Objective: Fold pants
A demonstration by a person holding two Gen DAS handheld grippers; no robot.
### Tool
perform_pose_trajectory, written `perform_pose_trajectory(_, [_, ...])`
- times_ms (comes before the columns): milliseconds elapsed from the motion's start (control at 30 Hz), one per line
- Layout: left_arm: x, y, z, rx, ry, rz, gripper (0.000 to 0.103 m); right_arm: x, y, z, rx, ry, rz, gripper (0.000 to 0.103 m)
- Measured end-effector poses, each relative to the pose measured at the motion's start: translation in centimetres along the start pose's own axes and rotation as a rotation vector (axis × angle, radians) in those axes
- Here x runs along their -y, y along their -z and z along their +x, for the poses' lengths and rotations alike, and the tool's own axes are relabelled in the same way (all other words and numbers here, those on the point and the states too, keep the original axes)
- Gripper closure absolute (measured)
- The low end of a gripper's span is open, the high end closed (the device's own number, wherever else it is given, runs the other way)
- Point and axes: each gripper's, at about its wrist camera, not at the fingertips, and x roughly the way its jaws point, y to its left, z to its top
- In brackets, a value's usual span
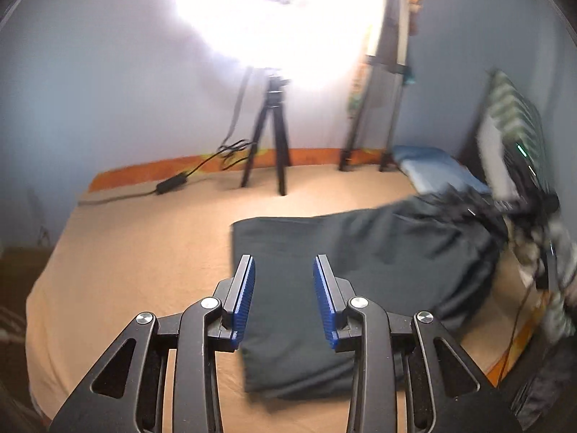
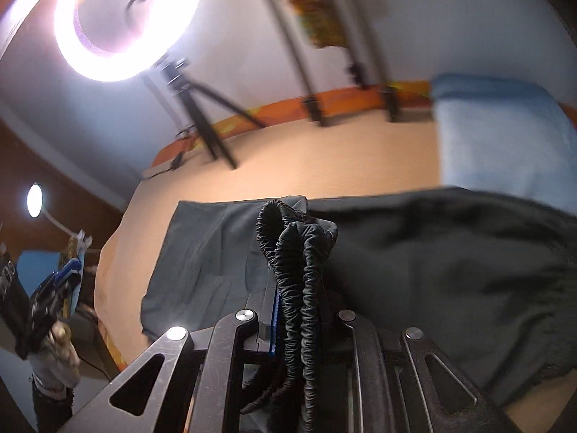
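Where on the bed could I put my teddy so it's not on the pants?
Bare sheet lies left of the pants, up to the tripod and cable. The right side is crowded: pants, blue pillow and the right gripper clamping the waistband.

The pants (image 1: 360, 270) lie on the bed (image 1: 144, 252), near and right of its middle. At the far edge stands a tripod (image 1: 270, 137) with a ring light (image 2: 122, 21) on top, a pillow (image 1: 432, 166) to its right

Two close wrist views, shared pants (image 1: 360, 252)
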Motion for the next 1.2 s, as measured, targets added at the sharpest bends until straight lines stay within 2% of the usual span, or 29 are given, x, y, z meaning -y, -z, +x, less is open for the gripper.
perform_pose_trajectory(167, [0.6, -0.5, 3.1, -0.037, -0.038, -0.027, 0.071, 3.8, 1.1, -1.8, 0.042, -0.001, 0.034, 0.090])
perform_pose_trajectory(267, [1.8, -0.5, 4.2, -0.050, -0.025, -0.040, 0.071, 5.4, 1.6, -2.9, 0.070, -0.012, 0.060, 0.090])
perform_pose_trajectory(333, [3.0, -0.4, 4.5, -0.037, -0.062, -0.019, 0.071, 6.4, 1.8, -3.7, 0.092, -0.019, 0.085, 0.090])
perform_pose_trajectory(467, [3.3, 0.4, 5.5, -0.039, -0.019, -0.093, 0.071, 8.8, 2.2, -5.3, 0.118, 0.007, 0.121, 0.090])
perform_pose_trajectory(667, [3.7, 1.8, 6.1, -0.057, -0.019, -0.088, 0.071, 12.5, 2.4, -6.2, 0.116, -0.005, 0.164, 0.090])
perform_pose_trajectory(867, [2.5, 2.7, 7.2, -0.090, -0.023, -0.114, 0.071, 15.2, 2.6, -5.8, 0.101, 0.022, 0.184, 0.090])
perform_pose_trajectory(1067, [2.0, 2.8, 7.6, -0.100, -0.013, -0.127, 0.071, 15.9, 1.6, -6.8, 0.176, 0.028, 0.157, 0.090])
perform_pose_trajectory(1167, [2.1, 2.9, 7.7, -0.105, -0.010, -0.122, 0.071, 16.1, 1.3, -6.3, 0.174, 0.049, 0.153, 0.078])
perform_pose_trajectory(1200, [2.1, 3.0, 7.7, -0.107, -0.010, -0.118, 0.071, 16.4, 1.3, -6.1, 0.164, 0.064, 0.155, 0.070])
